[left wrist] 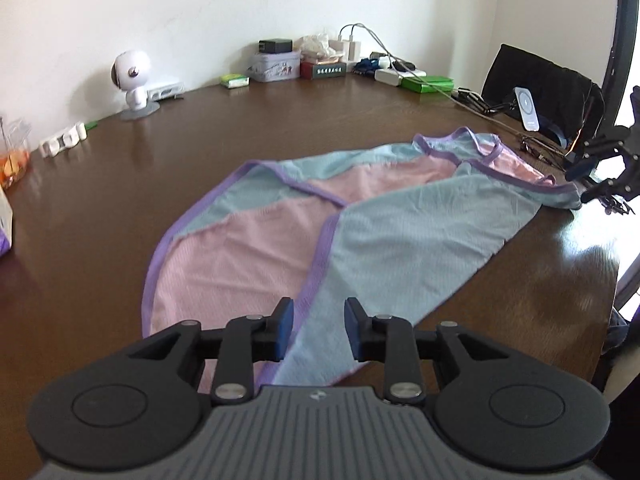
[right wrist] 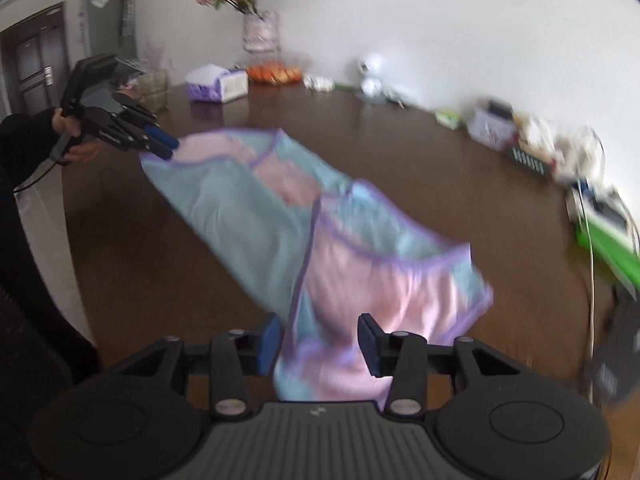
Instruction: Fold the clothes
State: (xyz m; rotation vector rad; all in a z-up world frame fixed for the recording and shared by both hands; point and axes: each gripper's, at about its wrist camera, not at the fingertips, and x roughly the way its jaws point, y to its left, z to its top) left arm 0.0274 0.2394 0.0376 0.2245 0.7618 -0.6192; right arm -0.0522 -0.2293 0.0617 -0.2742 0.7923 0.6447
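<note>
Lying between both parted hand-held grippers: garment (left wrist: 360, 216), flat on table (left wrist: 120, 184).

Pastel garment (right wrist: 280, 216) spread on table (right wrist: 420, 184) — tool (right wrist: 318, 342) parted.

One garment (left wrist: 360, 216), two hand-held grippers, left hand-held gripper (left wrist: 318, 330), right hand-held gripper (right wrist: 318, 346), one table (left wrist: 200, 152)

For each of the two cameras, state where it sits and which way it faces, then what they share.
Left wrist: mounted on the left gripper, looking down along the garment toward the wall clutter; own open fingers show, with the right gripper at the far end.
Right wrist: mounted on the right gripper, looking from the opposite end toward a flower vase; own open fingers, plus the hand holding the left gripper.
Shared: garment, brown table, white toy robot.
</note>
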